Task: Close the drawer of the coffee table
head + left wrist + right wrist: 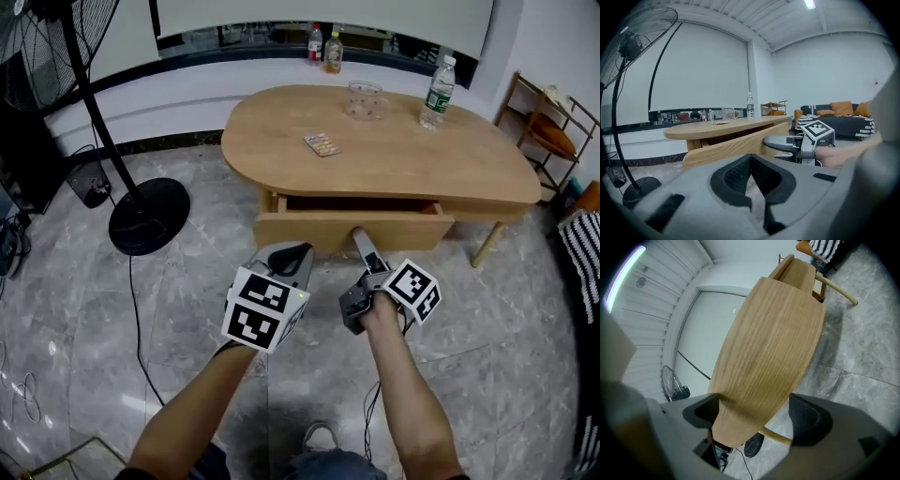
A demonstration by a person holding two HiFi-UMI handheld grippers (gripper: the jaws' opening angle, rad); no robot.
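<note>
Standing pulled out from under the oval wooden coffee table (394, 159), the drawer (300, 230) shows a dark strip of its inside between its front panel and the tabletop's edge. The right gripper (359, 234) reaches forward and down to that panel, its tip lying against the lower middle of the wood in the head view, while the person's right hand (382, 314) grips it just behind the marker cube (413, 289). In the right gripper view its jaws stand well apart and clamp nothing; the drawer (768, 348) fills the space ahead of the right gripper (754, 420), with grey marble floor (862, 348) to one side. The left gripper (291, 251) is held back from the table, just left of the right one and apart from the drawer. In the left gripper view the dark pads of the left gripper (751, 176) meet with nothing between them, and beyond them are the drawer (736, 147), the coffee table (726, 127) and the right gripper (787, 143) beside the panel. On the tabletop are a water bottle (436, 92), a clear glass mug (364, 100) and a small flat packet (322, 144). A standing fan's round base (150, 216) sits on the floor to the table's left.
</note>
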